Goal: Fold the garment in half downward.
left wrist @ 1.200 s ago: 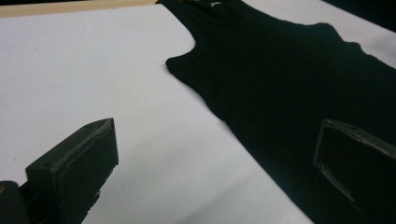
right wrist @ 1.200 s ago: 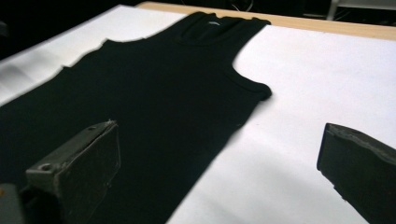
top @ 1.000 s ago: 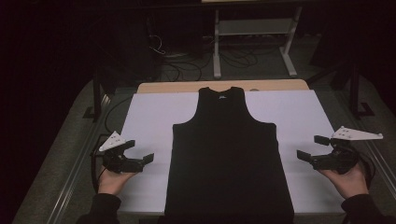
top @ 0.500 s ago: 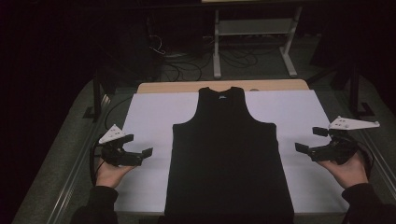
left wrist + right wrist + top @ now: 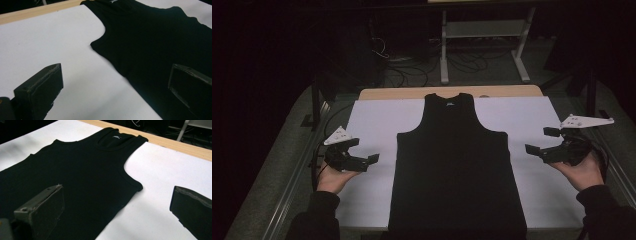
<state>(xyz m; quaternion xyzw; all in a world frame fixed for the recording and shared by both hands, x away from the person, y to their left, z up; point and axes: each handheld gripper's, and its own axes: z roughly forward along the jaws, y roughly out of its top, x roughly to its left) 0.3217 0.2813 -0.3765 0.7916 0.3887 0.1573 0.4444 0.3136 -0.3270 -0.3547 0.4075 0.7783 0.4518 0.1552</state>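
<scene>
Grippers, left (image 5: 362,162) and right (image 5: 546,145), have lifted slightly beside the flat black sleeveless cotton top (image 5: 457,175), jaws wide, probably ready to begin folding.

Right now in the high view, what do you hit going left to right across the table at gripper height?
left gripper → bare white sheet → black tank top → right gripper, both grippers open and clear of the fabric.
</scene>
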